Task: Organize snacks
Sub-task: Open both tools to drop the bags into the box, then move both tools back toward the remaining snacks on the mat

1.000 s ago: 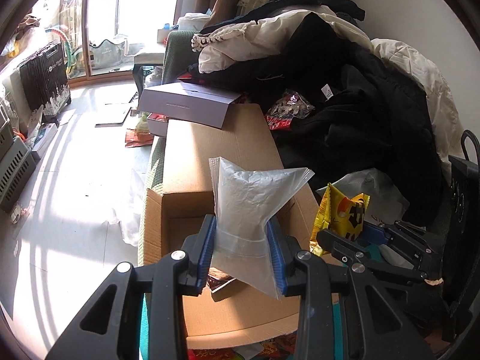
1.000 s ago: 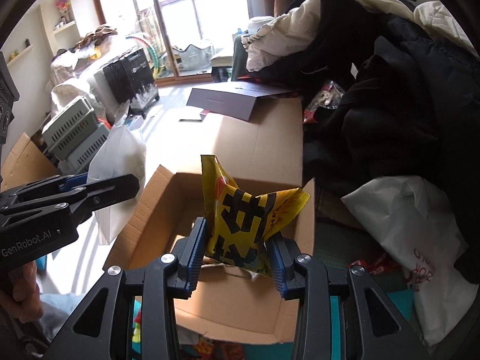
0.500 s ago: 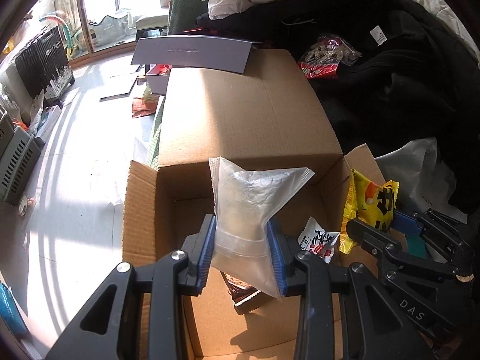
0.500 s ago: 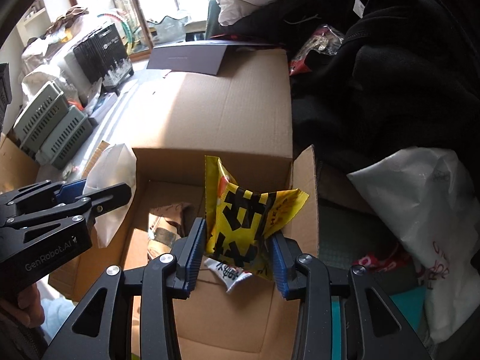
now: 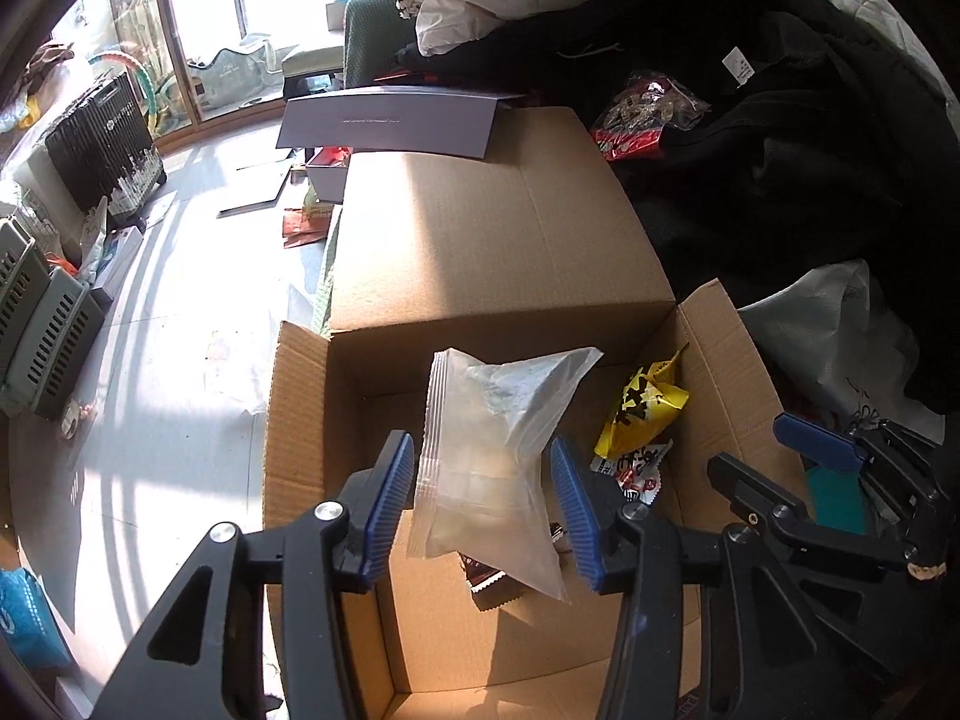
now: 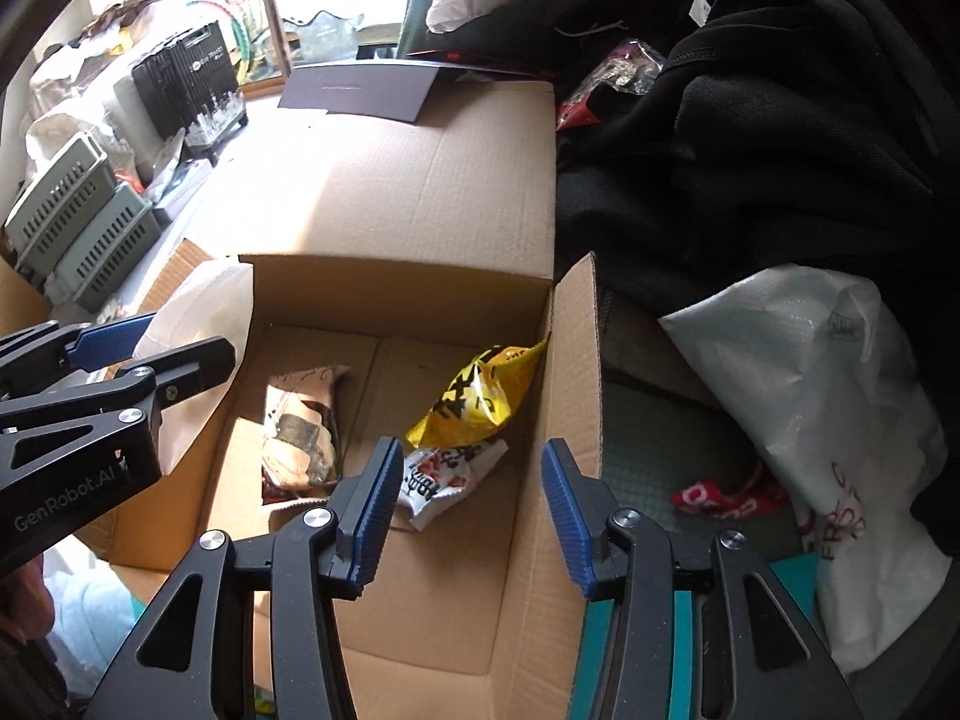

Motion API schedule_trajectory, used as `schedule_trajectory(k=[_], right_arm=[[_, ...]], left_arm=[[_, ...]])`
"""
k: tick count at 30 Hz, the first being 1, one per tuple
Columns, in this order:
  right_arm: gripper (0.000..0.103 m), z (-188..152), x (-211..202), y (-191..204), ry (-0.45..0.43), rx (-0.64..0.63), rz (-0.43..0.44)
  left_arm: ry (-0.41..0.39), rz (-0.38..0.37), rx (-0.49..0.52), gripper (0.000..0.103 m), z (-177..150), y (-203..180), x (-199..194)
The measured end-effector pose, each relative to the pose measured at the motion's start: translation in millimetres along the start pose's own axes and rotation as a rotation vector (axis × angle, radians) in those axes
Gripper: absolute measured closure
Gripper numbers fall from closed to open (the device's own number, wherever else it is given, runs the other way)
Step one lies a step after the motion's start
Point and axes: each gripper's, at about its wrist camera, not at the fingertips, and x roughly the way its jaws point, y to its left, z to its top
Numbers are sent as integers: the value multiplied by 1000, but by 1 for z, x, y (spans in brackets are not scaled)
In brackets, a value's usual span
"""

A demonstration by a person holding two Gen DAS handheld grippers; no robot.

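An open cardboard box [image 5: 300, 432] [image 6: 576, 372] sits below both grippers. My left gripper [image 5: 483, 510] has its jaws spread; a clear plastic snack bag [image 5: 492, 456] hangs between the pads with gaps on both sides, over the box. My right gripper [image 6: 471, 510] is open and empty above the box. A yellow snack packet [image 6: 480, 402] [image 5: 645, 411] lies inside against the right wall. Under it lies a white and red packet [image 6: 444, 477] [image 5: 630, 471]. A brown packet [image 6: 300, 438] lies at the box's left.
A closed cardboard flap [image 5: 480, 222] stretches behind the opening, with a purple box [image 5: 390, 120] at its far end. Black clothes [image 6: 750, 138] pile up on the right, and a white plastic bag [image 6: 840, 420] lies beside the box. Grey crates [image 6: 78, 228] stand on the floor at left.
My right gripper opened and the yellow packet dropped into the box. My left gripper's jaws spread apart around the clear bag. Both grippers moved over the box.
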Motion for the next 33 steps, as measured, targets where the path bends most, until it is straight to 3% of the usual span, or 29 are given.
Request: schedule_trajectory(k=[18, 33], right_arm=[[47, 3, -121, 4, -211, -9, -11], [41, -37, -203, 33, -351, -49, -15]], left_arm=[[-201, 34, 47, 56, 10, -18, -131], [-270, 57, 26, 56, -43, -6, -205]])
